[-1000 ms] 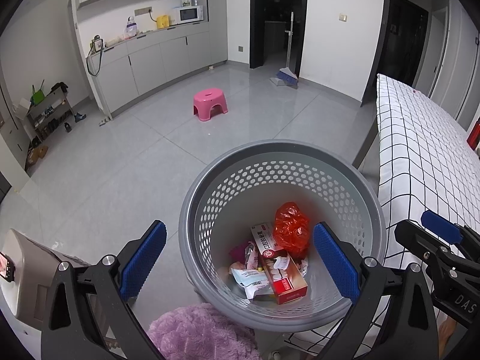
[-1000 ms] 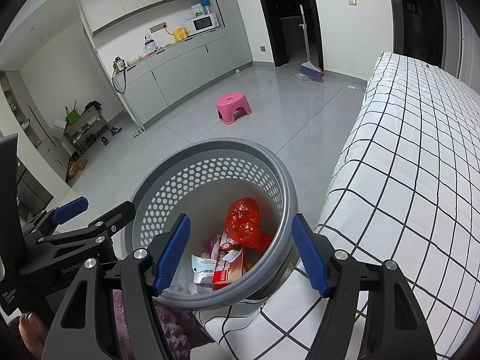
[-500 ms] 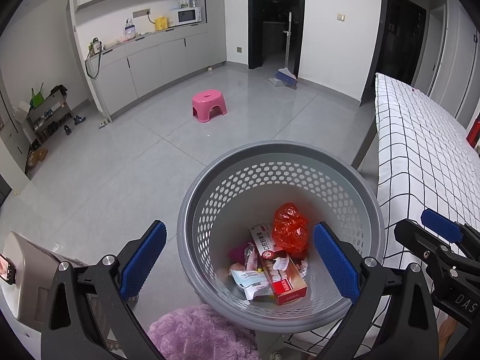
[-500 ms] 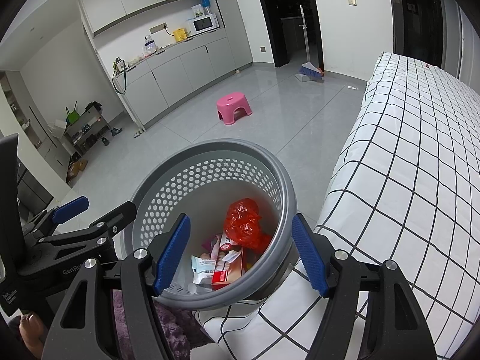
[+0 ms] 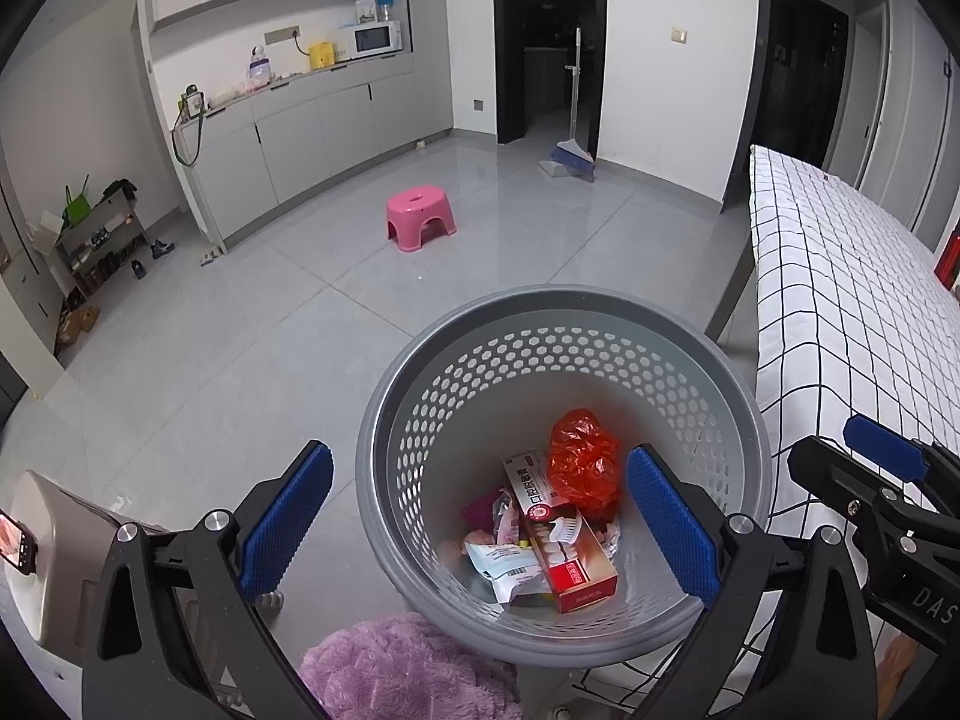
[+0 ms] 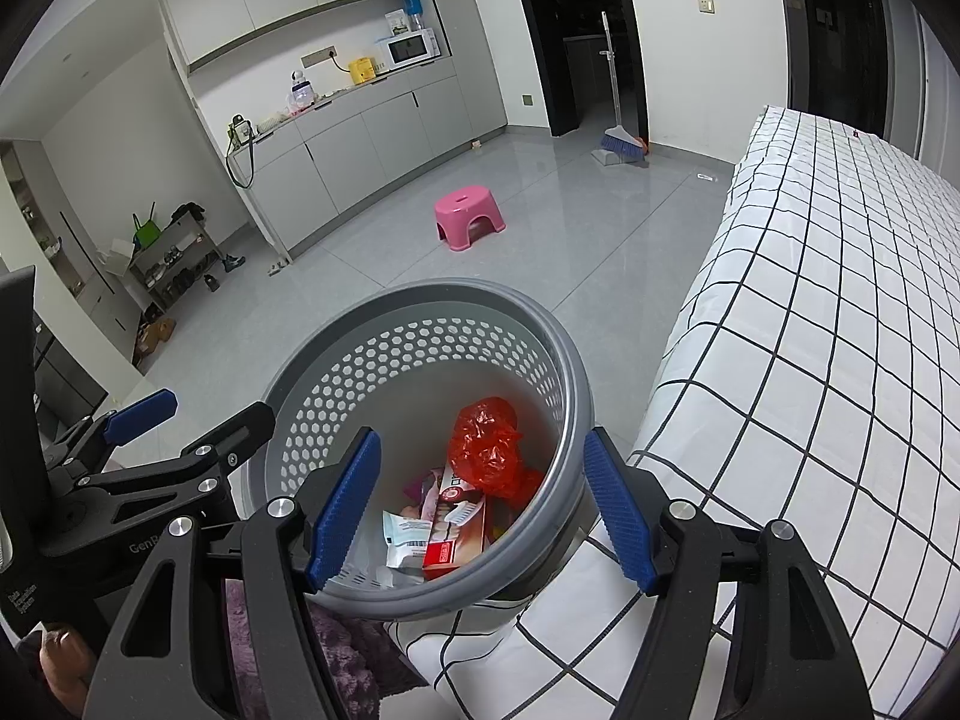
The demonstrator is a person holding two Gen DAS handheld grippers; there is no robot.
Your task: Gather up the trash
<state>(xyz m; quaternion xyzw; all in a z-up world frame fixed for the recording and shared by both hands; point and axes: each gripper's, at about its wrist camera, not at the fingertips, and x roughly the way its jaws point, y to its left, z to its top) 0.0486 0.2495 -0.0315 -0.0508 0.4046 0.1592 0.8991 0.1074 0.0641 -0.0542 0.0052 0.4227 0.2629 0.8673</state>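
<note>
On the grey tiled floor, hard against the side of the bed (image 6: 840,312), stands the perforated grey basket (image 5: 420,420), and down in its bottom lies the trash: a crumpled red plastic bag (image 5: 585,459), a red-and-white toothpaste box (image 5: 561,537) with a white wrapper (image 5: 501,561) tucked beside it. Both grippers hang just above the rim, angled down into it; the left gripper (image 5: 480,525) has its blue pads spread wide with nothing between them, and the right gripper (image 6: 480,507) is likewise parted and empty. A purple fluffy cloth (image 5: 396,666) sits at the basket's near side. The bed carries a white cover with a black grid, smooth and flat. Farther out, a pink stool (image 5: 420,223) stands alone on the glossy tiles. Beyond it a run of grey cabinets holds a counter (image 5: 312,79) with a microwave (image 5: 375,39), and a broom (image 5: 573,153) leans by the dark doorway.
</note>
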